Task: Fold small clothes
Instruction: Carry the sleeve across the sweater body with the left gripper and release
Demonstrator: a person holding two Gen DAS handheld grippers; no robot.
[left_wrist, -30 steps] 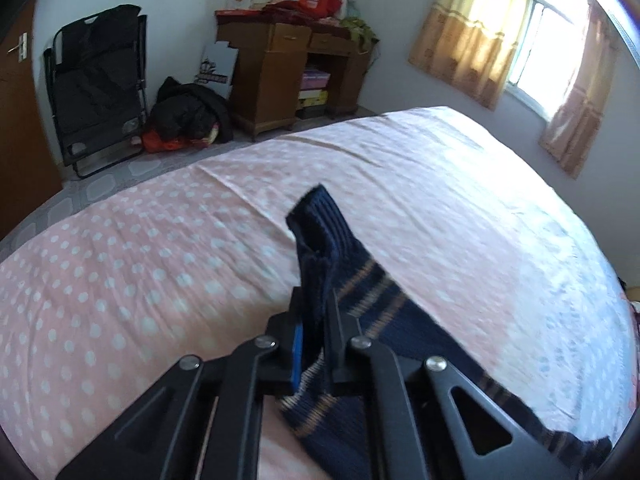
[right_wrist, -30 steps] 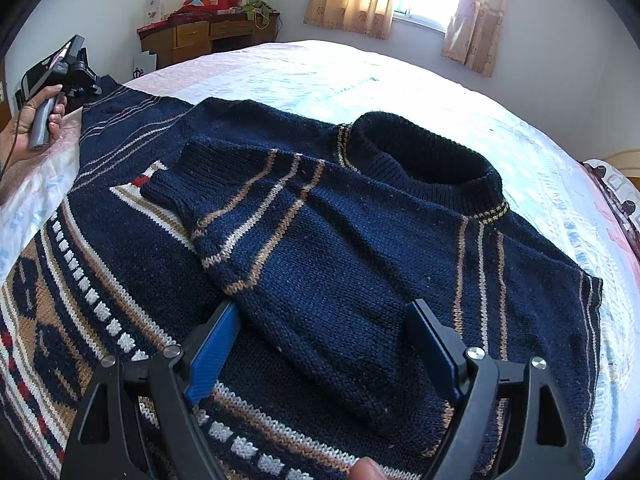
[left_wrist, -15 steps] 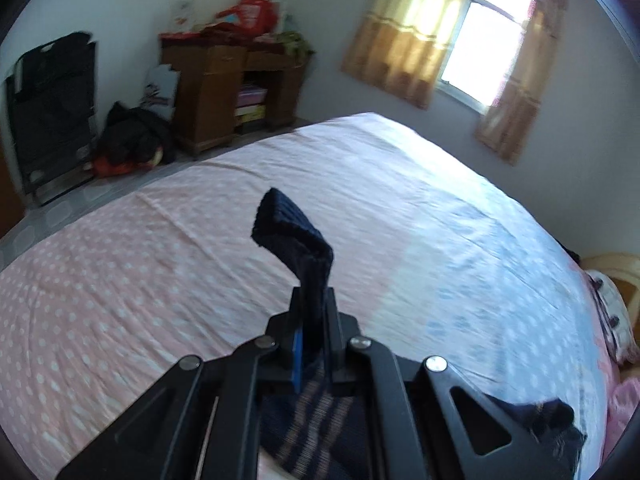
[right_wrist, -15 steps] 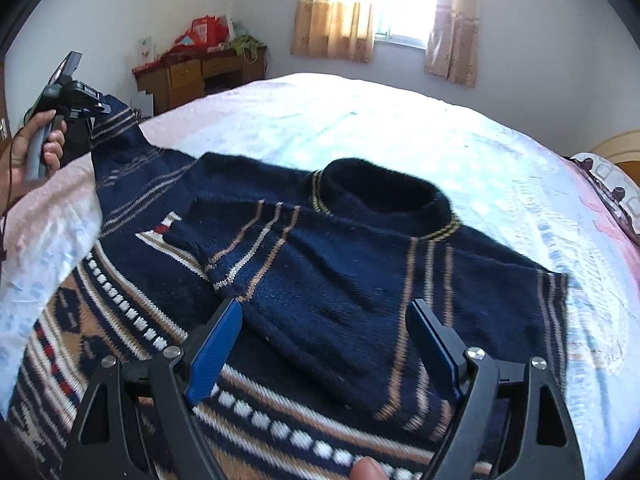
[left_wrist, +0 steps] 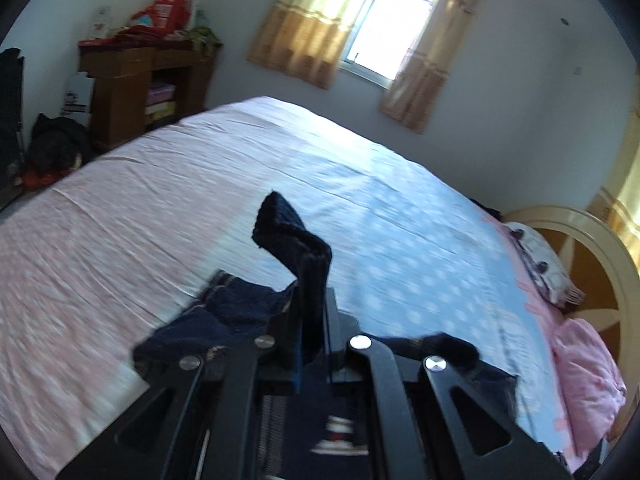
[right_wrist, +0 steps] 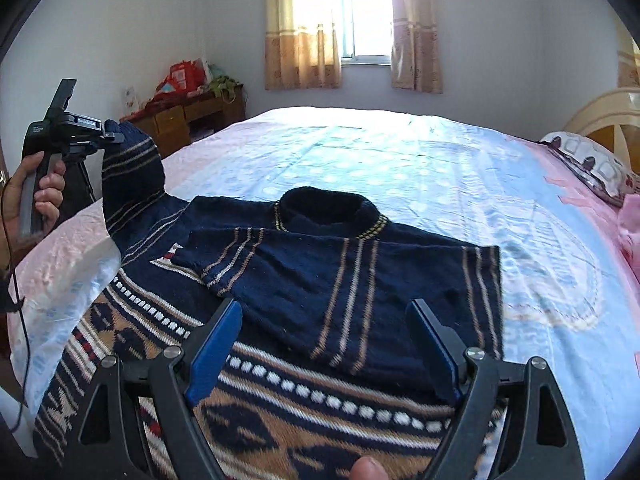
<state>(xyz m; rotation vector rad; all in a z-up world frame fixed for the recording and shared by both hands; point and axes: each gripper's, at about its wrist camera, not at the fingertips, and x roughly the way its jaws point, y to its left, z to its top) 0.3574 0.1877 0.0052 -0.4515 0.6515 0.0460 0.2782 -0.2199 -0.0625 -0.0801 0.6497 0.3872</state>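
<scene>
the left gripper (left_wrist: 312,320) is clamped on a dark navy knitted sleeve (left_wrist: 296,244), whose ribbed cuff sticks up past the closed jaws and flops to the left. more of the sweater (left_wrist: 224,316) bunches just below on the bed (left_wrist: 120,240), its sheet pink with white dots at left and pale blue toward the right. beyond stand a wooden desk (left_wrist: 132,88), a curtained window (left_wrist: 384,40) and a pink pillow (left_wrist: 588,372).
</scene>
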